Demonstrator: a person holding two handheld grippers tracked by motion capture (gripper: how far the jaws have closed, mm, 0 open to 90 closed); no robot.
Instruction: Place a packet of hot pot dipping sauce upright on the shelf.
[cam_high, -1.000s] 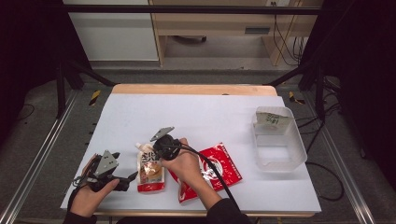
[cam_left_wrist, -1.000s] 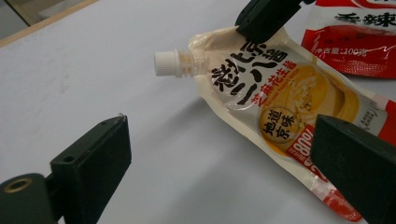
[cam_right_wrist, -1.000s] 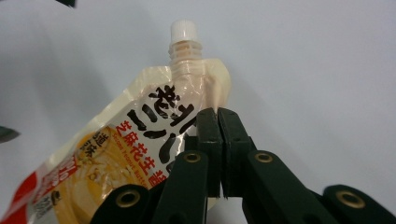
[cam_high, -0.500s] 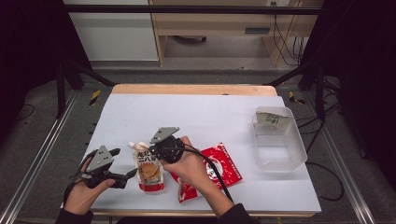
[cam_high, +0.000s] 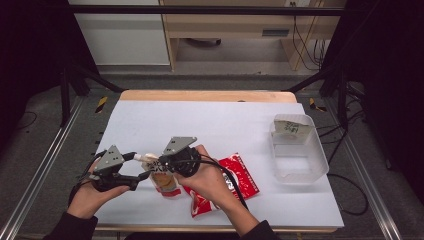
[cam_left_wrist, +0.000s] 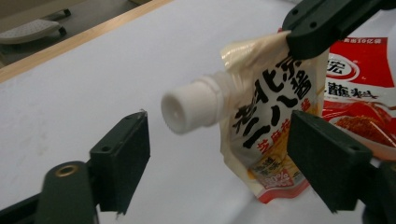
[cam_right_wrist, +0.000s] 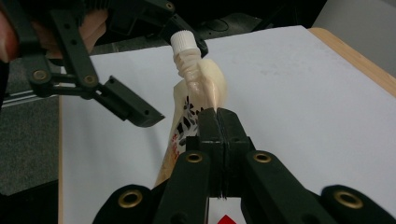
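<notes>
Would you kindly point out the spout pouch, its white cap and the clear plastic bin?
spout pouch (cam_left_wrist: 271, 140): left gripper view, on its printed front.
white cap (cam_left_wrist: 184, 112): left gripper view, on the cap's side.
clear plastic bin (cam_high: 320, 152): high view, on its right rim.

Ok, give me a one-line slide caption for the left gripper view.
Left gripper closing around the white cap of a spouted sauce pouch that the right gripper holds up by its top corner.
</notes>
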